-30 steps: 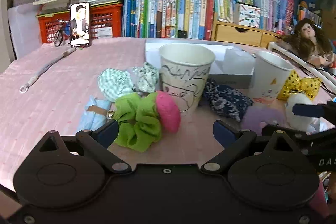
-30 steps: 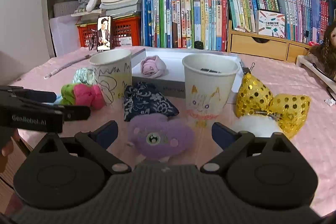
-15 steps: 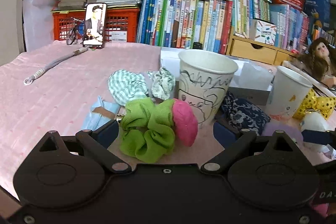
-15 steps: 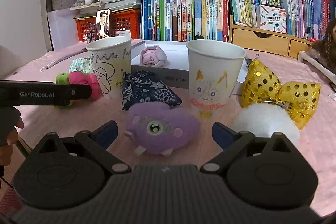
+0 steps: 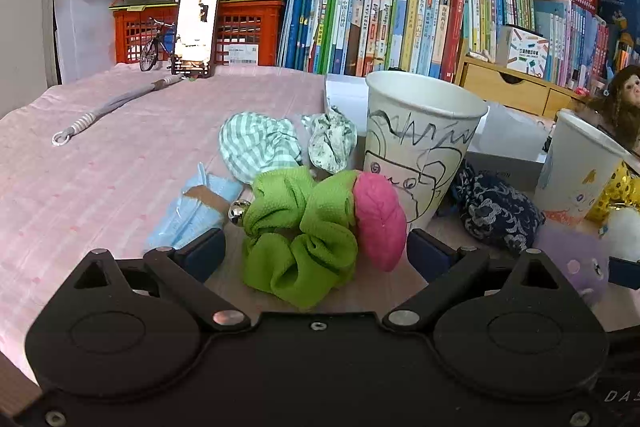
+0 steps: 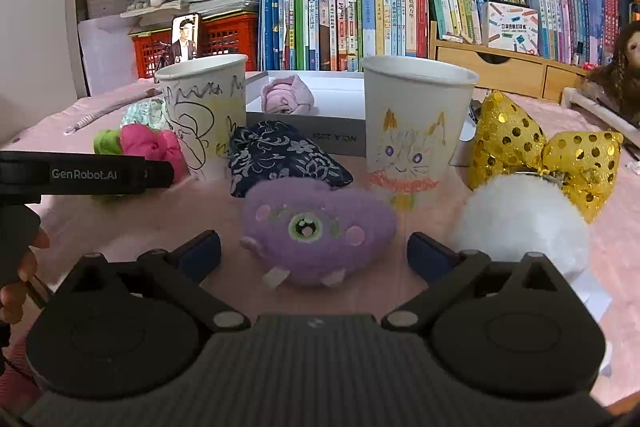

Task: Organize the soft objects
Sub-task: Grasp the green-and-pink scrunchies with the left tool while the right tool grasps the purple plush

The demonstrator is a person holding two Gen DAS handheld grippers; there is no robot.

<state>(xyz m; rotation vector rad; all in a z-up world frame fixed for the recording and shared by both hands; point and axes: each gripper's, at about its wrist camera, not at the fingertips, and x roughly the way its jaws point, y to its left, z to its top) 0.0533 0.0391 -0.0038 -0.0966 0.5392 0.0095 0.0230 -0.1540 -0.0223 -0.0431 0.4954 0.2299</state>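
So both claws are spread wide and not gripping anything. The left claw [image 5: 316, 253] has the green scrunchie [image 5: 298, 231] sitting right between its fingers, with the pink puff [image 5: 378, 219] touching the scrunchie's right side and leaning on the scribbled paper cup [image 5: 420, 143]. The right claw [image 6: 314, 251] frames the purple plush [image 6: 316, 227] the same way, with a bit of gap either side. Pretty cramped on its right: the white pompom [image 6: 524, 223] is just beside that finger, with the gold sequin bow [image 6: 544, 151] touching it from behind. The dark floral pouch [image 6: 280, 157] sits just past the plush, squeezed between the scribbled cup and the cat cup [image 6: 416, 123]. Most of the open room is on the left, a wide bare stretch of pink table [image 5: 100, 163] running to its far edge. Back there is a red crate [image 5: 244, 31] and a wall of books [image 5: 400, 15]
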